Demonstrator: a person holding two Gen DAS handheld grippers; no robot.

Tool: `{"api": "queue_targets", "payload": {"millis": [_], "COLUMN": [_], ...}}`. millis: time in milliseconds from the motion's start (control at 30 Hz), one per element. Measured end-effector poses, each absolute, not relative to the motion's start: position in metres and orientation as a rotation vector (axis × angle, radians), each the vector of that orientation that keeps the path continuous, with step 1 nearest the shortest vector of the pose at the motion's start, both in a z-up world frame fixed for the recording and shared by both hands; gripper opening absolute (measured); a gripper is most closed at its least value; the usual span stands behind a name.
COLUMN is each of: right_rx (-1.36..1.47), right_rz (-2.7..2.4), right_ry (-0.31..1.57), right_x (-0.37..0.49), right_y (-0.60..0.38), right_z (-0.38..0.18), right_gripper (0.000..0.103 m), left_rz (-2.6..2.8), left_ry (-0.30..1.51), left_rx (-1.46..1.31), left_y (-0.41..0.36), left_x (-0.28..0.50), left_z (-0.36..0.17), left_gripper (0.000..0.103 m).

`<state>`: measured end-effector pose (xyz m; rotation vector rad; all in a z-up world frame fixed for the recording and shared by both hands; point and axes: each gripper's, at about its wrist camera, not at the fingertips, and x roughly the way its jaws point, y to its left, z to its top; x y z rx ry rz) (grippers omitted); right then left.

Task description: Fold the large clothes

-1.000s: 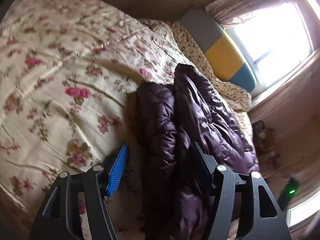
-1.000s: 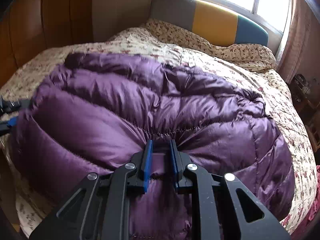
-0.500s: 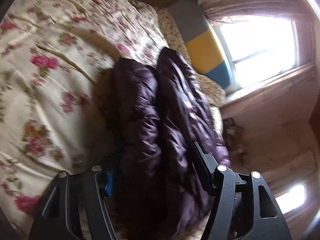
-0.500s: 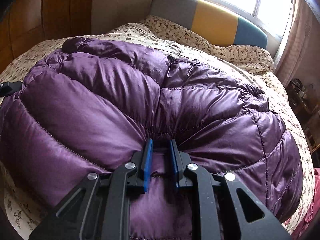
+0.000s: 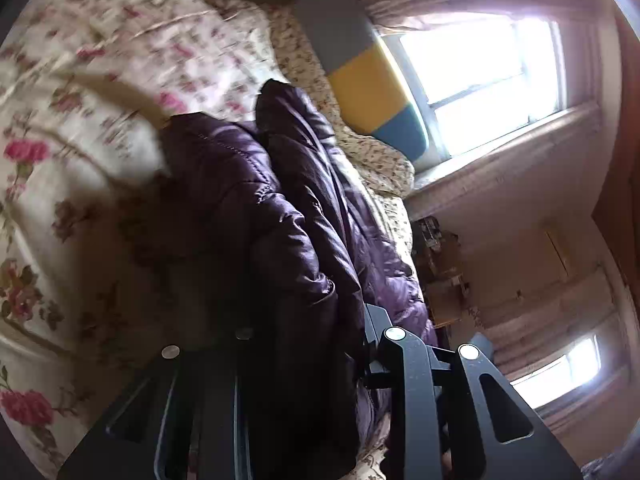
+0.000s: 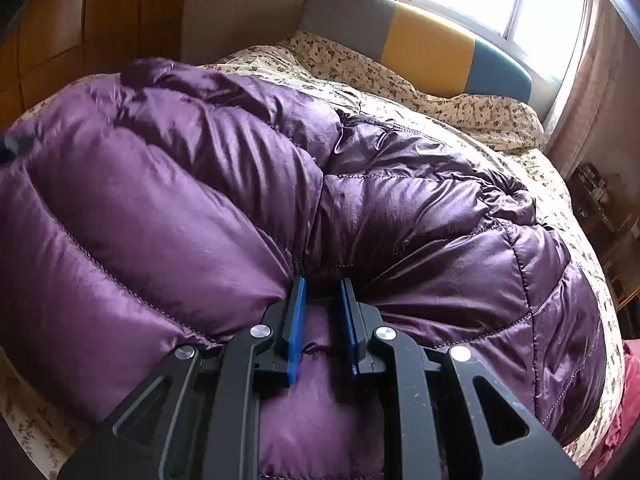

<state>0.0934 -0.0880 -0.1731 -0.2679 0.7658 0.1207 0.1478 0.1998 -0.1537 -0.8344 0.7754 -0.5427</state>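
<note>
Purple down jacket (image 6: 248, 200): bulky, slippery shell, lying doubled on the floral bedspread (image 5: 80, 128). Right gripper (image 6: 322, 320): pinching a small bunch of fabric. Left gripper (image 5: 304, 360): straddling the jacket's edge, closure impossible to tell. Risks: slick fabric slipping from the pinch; puffed layers springing apart; fold landing askew.

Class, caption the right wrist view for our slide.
Right gripper pinches a purple puffer jacket on a floral bed.

No legible text or labels anywhere.
</note>
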Motion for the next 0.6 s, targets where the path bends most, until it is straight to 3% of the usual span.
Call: {"api": "queue_targets", "payload": {"millis": [533,600], "right_rx": [-0.303,-0.273], "right_rz": [0.154,0.166], "right_ry": [0.759,0.769], "right_x": [0.086,0.087], "right_y": [-0.097,-0.105], "right_z": [-0.166,-0.157], "right_gripper": [0.017,0.024], "left_rz": [-0.681,-0.696], "left_ry": [0.716,0.716], "left_rx": [-0.652,-0.626], "left_y": [0.108,0.09], "left_x": [0.158,0.161], "left_z": [-0.07,-0.061], "left_gripper": [0.023,0.023]}}
